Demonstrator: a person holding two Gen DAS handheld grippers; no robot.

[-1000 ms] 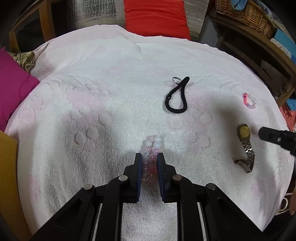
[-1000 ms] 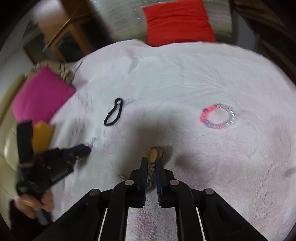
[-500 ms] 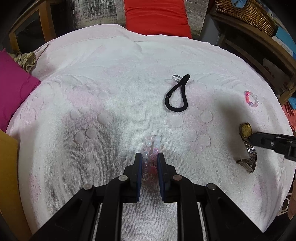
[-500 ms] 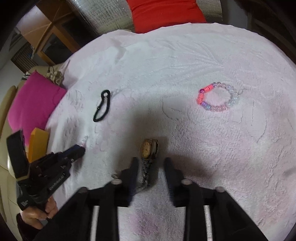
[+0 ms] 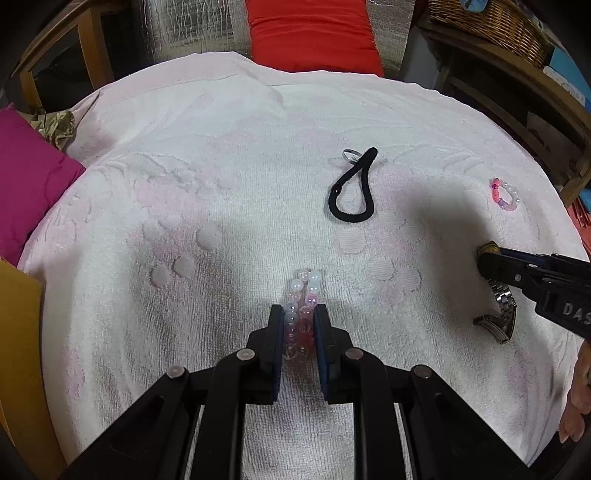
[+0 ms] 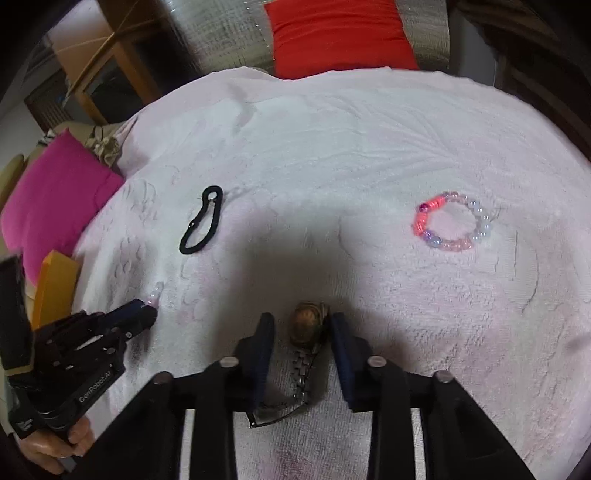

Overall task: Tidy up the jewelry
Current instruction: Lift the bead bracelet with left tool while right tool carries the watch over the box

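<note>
My left gripper (image 5: 299, 314) is shut on a pink and white bead bracelet (image 5: 310, 280), which rests on the white towel (image 5: 221, 166). From the right wrist, the left gripper (image 6: 142, 314) shows at lower left with a bead of that bracelet (image 6: 155, 293) poking out. My right gripper (image 6: 302, 318) straddles a gold-faced wristwatch (image 6: 306, 326) with a steel band. Its jaws are closing, but a gap shows on both sides of the watch. In the left wrist view the right gripper (image 5: 487, 258) covers the face of the watch (image 5: 502, 306).
A black hair tie (image 5: 351, 195) with a small ring lies mid-towel. A multicoloured bead bracelet (image 6: 450, 221) lies at the right. A magenta cushion (image 5: 29, 184) borders the left, a red cushion (image 5: 314, 33) the far side, a wicker basket (image 5: 491, 22) on a wooden shelf the right.
The right gripper's jaws went from nearly shut to apart, and it moved forward and down over the watch. The left gripper kept still, holding the bracelet.
</note>
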